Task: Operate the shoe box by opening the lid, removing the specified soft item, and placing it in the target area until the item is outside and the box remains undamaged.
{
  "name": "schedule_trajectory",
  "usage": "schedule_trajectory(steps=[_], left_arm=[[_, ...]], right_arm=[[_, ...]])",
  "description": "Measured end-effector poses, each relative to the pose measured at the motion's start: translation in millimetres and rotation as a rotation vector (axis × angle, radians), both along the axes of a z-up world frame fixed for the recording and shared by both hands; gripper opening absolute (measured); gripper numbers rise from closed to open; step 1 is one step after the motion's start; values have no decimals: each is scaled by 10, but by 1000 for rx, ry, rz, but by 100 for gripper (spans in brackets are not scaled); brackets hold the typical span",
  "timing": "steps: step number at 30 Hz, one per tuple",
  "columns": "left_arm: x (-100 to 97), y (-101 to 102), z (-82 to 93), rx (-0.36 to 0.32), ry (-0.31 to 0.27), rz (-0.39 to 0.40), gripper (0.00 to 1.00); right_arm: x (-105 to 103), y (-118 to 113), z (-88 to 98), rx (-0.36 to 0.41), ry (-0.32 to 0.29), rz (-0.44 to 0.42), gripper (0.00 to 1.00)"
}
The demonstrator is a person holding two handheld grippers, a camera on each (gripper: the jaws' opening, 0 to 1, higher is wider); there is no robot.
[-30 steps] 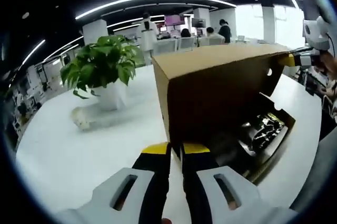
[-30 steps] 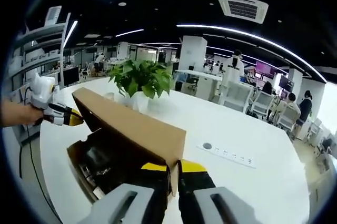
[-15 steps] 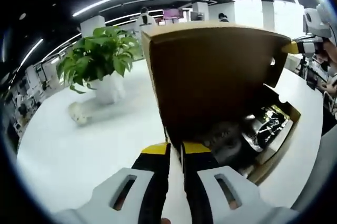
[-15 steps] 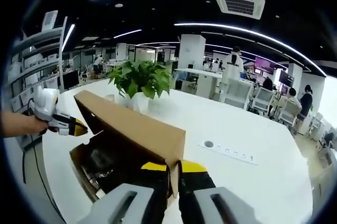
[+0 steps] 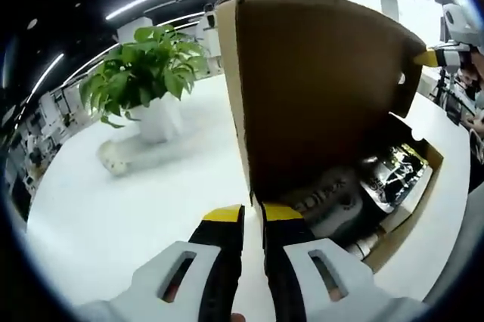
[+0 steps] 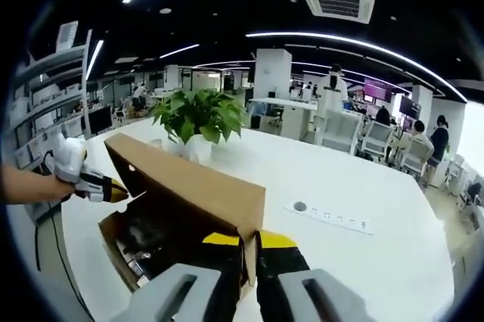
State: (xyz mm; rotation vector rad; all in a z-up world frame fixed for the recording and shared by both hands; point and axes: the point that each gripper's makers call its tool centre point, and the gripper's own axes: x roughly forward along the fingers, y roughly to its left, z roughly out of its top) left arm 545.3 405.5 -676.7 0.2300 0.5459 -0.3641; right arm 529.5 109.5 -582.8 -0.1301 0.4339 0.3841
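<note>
Both grippers, left (image 5: 252, 212) and right (image 6: 249, 240), have their jaws clenched on corners of the brown cardboard shoe-box lid (image 5: 318, 88), raised at frame centre; the grey soft item (image 5: 333, 205) lies inside, lower right. Uneven lifting could tear the lid's hinge.

Open office: white table (image 6: 363, 186), black ceiling (image 6: 227, 4), strip lights (image 6: 340, 38).

The left gripper view sits low and close at one corner of the raised lid (image 5: 318, 88), facing its underside and the open shoe box (image 5: 401, 208). The right gripper view looks from the opposite corner (equally close). Both share the lid (image 6: 189, 182), the potted plant (image 6: 198, 118) and the white table (image 6: 340, 186).
</note>
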Motion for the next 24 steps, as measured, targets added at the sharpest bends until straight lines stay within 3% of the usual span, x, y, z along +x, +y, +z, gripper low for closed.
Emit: schedule_trajectory(steps=[24], left_arm=[[172,-14,-69,7,-5,-3,5]], right_arm=[[193,-40,39,12,-35,-6,0]])
